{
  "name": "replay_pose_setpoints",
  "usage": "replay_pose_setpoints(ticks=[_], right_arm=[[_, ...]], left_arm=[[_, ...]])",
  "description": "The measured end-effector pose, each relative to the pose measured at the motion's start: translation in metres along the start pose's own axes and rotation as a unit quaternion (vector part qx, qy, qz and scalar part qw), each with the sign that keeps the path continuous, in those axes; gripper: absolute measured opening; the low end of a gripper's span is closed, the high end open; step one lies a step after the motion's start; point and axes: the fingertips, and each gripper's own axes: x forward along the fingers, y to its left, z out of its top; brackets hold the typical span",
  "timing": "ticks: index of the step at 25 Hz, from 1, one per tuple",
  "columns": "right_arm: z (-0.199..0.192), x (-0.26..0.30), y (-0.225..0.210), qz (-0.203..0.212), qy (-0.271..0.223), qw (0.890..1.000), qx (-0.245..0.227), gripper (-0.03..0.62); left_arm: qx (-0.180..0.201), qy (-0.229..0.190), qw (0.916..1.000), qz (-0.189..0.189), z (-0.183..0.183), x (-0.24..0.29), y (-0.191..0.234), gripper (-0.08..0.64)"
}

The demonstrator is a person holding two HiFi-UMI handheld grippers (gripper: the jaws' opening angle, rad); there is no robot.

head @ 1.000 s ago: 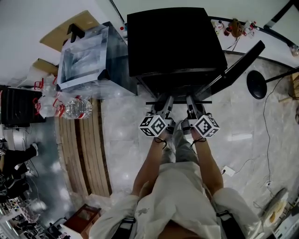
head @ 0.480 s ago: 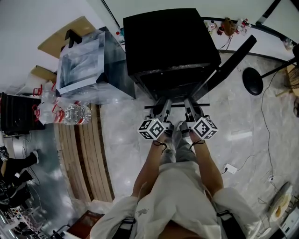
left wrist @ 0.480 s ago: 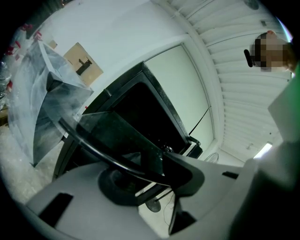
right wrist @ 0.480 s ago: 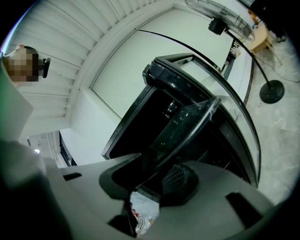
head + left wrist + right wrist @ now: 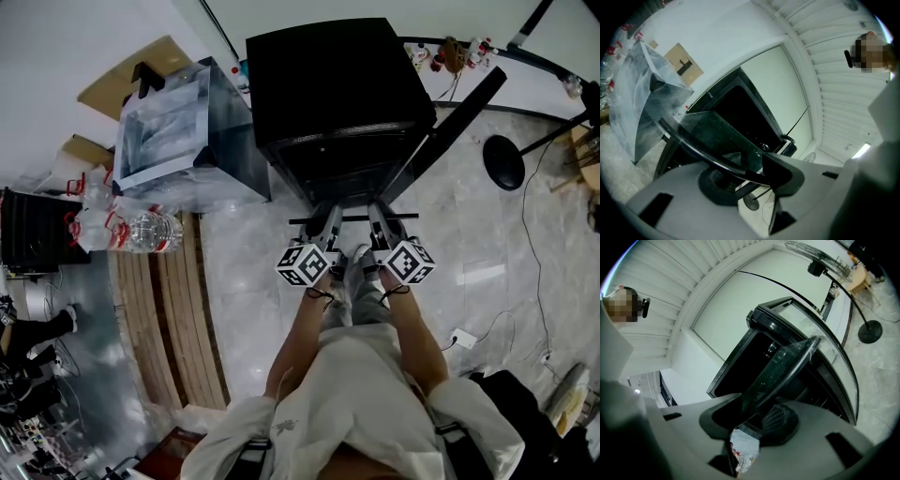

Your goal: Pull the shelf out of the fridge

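Note:
The black fridge (image 5: 337,84) stands on the floor with its door (image 5: 459,103) swung open to the right. The glass shelf with a dark rim (image 5: 354,218) sticks out of the fridge's front, level. My left gripper (image 5: 325,221) is shut on the shelf's front edge at its left part, and my right gripper (image 5: 380,217) is shut on it at the right part. In the left gripper view the shelf (image 5: 717,136) runs between the pads of the left gripper (image 5: 750,176). In the right gripper view the shelf (image 5: 787,366) is pinched by the right gripper (image 5: 759,416).
A clear plastic-covered box (image 5: 178,122) stands left of the fridge, with water bottles (image 5: 150,228) and wooden slats (image 5: 173,309) in front of it. A round stand base (image 5: 503,161) sits to the right. A socket block with a cable (image 5: 457,339) lies on the marble floor.
Both grippers have drawn back toward the person with the shelf, which now sticks a little further out of the fridge. A dark object has come into view at lower right.

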Motion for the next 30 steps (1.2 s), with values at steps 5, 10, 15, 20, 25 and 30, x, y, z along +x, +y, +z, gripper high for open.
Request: replay_pose_setpoints(ticks=[5,10,15,20,25,30], right_arm=[[-0.006,-0.011,0.004,0.001,0.002,1.0,0.004,0.098],[-0.008,-0.021,0.011,0.006,0.004,1.0,0.004,0.098],[-0.011,-0.029,0.016,0.007,0.004,1.0,0.0,0.098],[-0.011,-0.036,0.022,0.008,0.001,1.0,-0.004,0.098],[-0.012,-0.042,0.029,0.012,0.0,1.0,-0.006,0.097],[-0.014,-0.046,0.036,0.014,-0.001,1.0,-0.013,0.098]], left_arm=[[-0.002,0.001,1.0,0.0,-0.003,-0.012,-0.003,0.158],[0.001,0.001,1.0,-0.006,-0.004,-0.022,-0.009,0.158],[0.004,0.001,0.9999,-0.013,-0.005,-0.03,-0.014,0.157],[0.004,0.0,0.9998,-0.018,-0.005,-0.037,-0.018,0.158],[0.005,-0.001,0.9997,-0.023,-0.002,-0.044,-0.024,0.156],[0.006,-0.004,0.9996,-0.029,0.001,-0.051,-0.026,0.155]])
